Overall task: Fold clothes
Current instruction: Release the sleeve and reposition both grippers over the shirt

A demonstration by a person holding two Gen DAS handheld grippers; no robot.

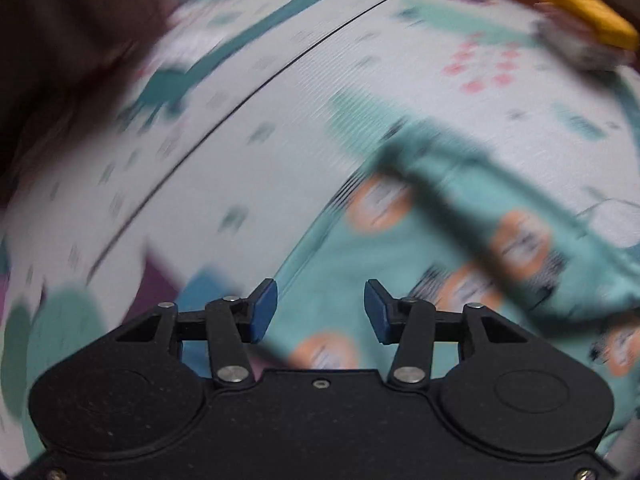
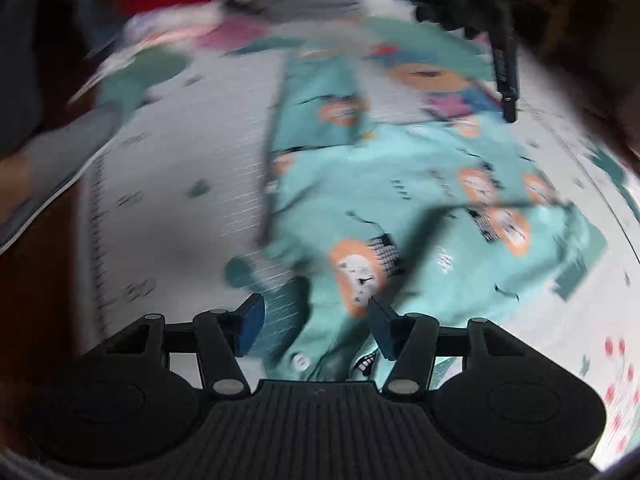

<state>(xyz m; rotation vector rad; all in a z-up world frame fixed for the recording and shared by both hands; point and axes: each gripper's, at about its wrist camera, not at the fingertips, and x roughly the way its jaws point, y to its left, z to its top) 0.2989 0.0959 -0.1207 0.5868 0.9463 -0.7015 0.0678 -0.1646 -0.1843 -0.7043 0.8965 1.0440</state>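
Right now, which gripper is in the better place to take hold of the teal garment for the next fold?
Probably the right gripper: its open fingers already straddle the buttoned edge of the teal garment. The left gripper is open too, over flat cloth with no edge between its fingers. Both views are blurred.

Home play area: patterned kids' play mat [image 1: 280,128] is covering floor, clothes pile [image 2: 192,12] lying upper left.

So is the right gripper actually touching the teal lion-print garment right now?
Cannot tell. In the right wrist view the right gripper is open, with the teal lion-print garment seen between its fingers, but motion blur hides any contact or gap.
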